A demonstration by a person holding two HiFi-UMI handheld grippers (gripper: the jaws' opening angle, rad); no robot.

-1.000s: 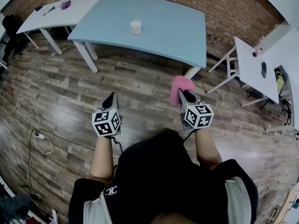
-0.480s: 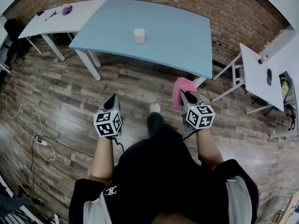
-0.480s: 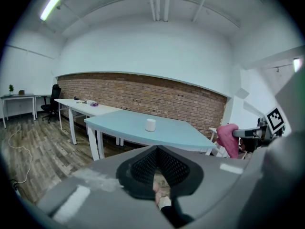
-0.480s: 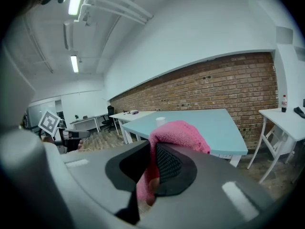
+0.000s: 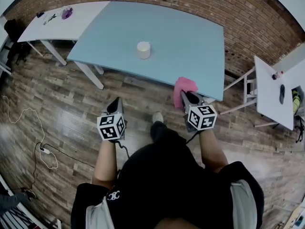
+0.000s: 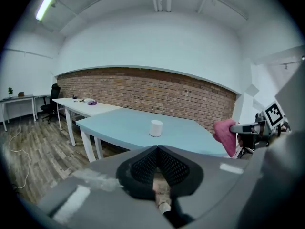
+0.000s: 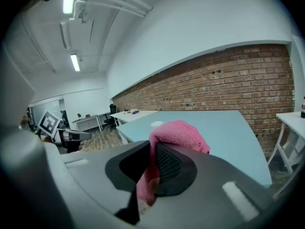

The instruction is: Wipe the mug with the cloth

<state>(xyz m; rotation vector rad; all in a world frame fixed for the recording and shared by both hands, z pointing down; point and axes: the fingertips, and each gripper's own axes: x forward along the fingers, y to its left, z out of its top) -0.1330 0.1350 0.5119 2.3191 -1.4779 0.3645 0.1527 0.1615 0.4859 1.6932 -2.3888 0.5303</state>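
Bulging from right gripper (image 7: 152,147), cloth (image 7: 183,135) seemingly half-hides mug (image 7: 156,124).

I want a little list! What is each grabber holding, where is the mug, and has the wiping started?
left gripper: shut, holding nothing
right gripper: shut on the pink cloth
mug: white, upright on the blue table, nothing touching it
blue table: ahead of the person, beside the brick wall
wiping: not yet begun; both grippers are well short of the mug

mug (image 5: 143,49) on table (image 5: 190,37), cloth (image 5: 183,86) nearer (right)
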